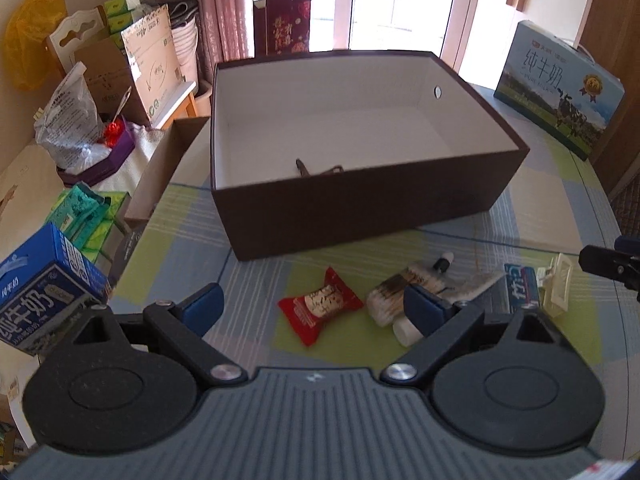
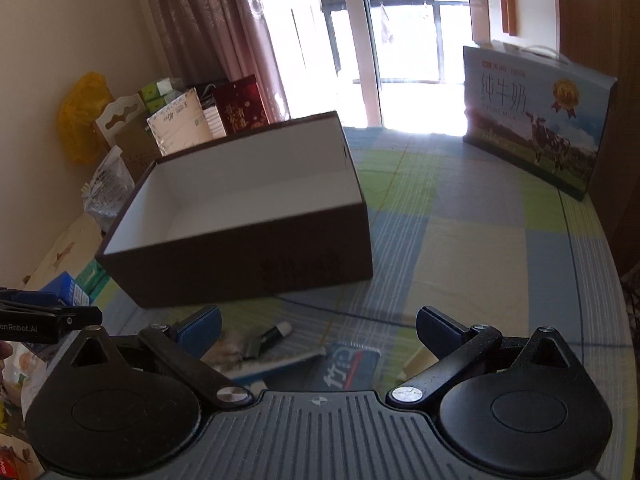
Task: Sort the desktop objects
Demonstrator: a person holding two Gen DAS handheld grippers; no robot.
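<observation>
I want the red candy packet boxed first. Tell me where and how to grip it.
Grip the red candy packet across its plump middle, coming straight down from above with the open left claw. It lies flat on the tablecloth; its flared, crimped ends are thin and likely to slip, and the brush crowds its right side.

Checked tablecloth point(image 1: 540, 184): brown box point(image 1: 360, 216), milk carton point(image 1: 560, 92), red candy point(image 1: 320, 308), toothpaste point(image 1: 520, 288).

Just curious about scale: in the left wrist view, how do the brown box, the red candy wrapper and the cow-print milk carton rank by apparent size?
1. brown box
2. cow-print milk carton, though it stands farther away
3. red candy wrapper
</observation>
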